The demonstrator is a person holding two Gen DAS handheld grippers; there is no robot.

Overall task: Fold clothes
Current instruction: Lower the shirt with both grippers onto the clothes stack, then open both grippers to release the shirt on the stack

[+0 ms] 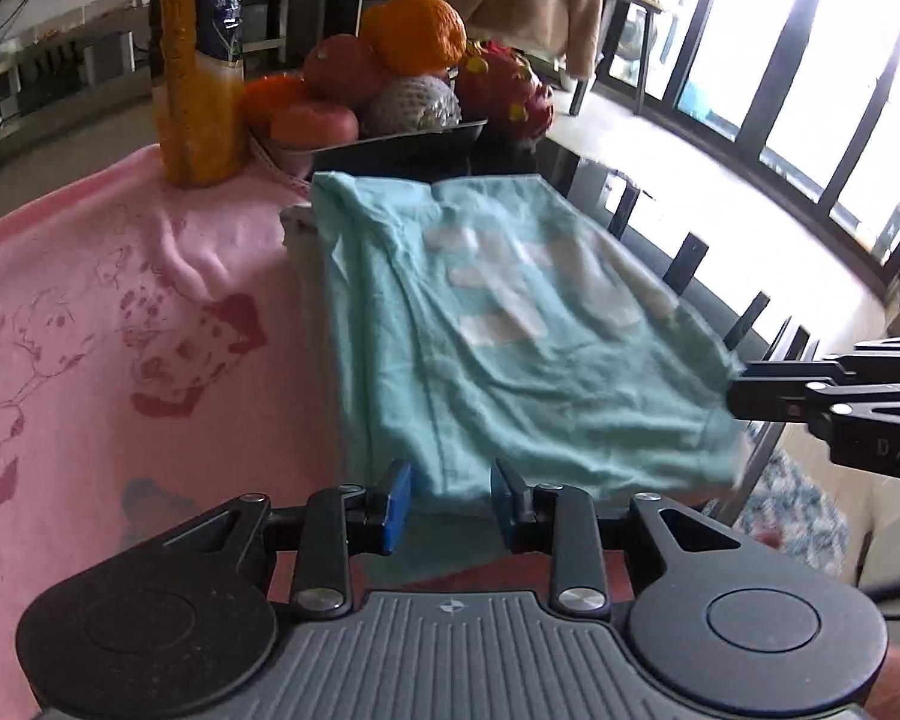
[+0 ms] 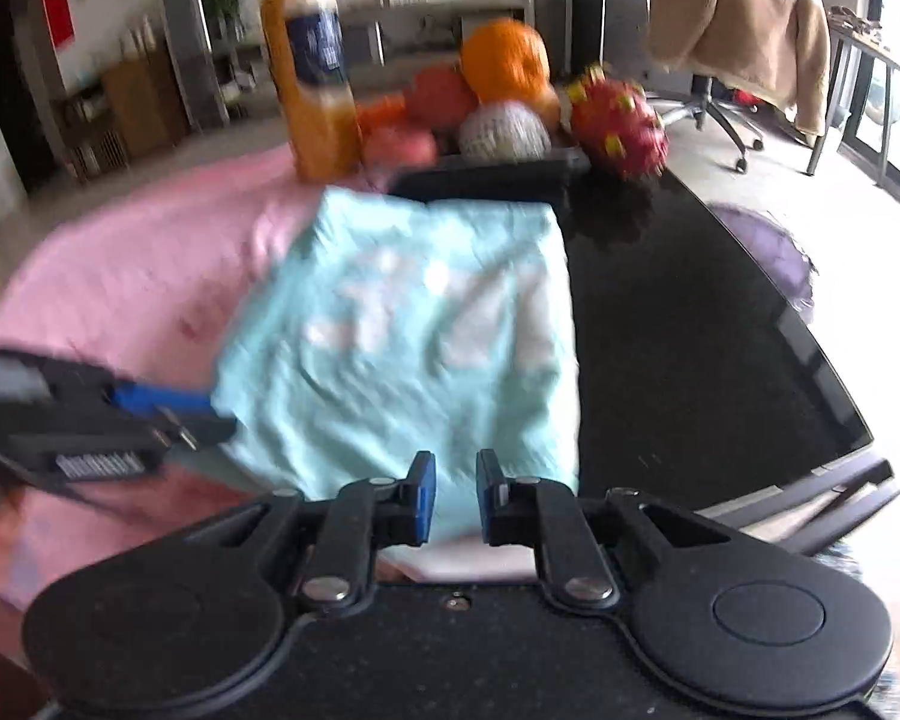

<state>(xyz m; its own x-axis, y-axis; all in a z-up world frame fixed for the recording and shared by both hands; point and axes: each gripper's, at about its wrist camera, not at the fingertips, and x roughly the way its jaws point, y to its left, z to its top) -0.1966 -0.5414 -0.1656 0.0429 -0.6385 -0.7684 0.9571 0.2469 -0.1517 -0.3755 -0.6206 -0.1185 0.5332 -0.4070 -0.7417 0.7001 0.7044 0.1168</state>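
Observation:
A light blue T-shirt point(image 1: 498, 330) with a white print lies folded into a long strip on the table, also in the right wrist view point(image 2: 414, 336). A pink garment point(image 1: 120, 312) with a red drawing lies flat to its left, seen too in the right wrist view point(image 2: 150, 264). My left gripper point(image 1: 450, 501) is open at the shirt's near edge, its blue pads either side of the hem. My right gripper point(image 2: 456, 495) is open at the near edge too. In the left wrist view the right gripper point(image 1: 744, 387) reaches the shirt's right corner.
A dark tray of fruit point(image 1: 390, 90) and an orange juice bottle point(image 1: 198, 60) stand behind the clothes. A dragon fruit point(image 2: 618, 120) lies on the black glass table point(image 2: 690, 330). Chairs point(image 1: 690, 258) line the right edge.

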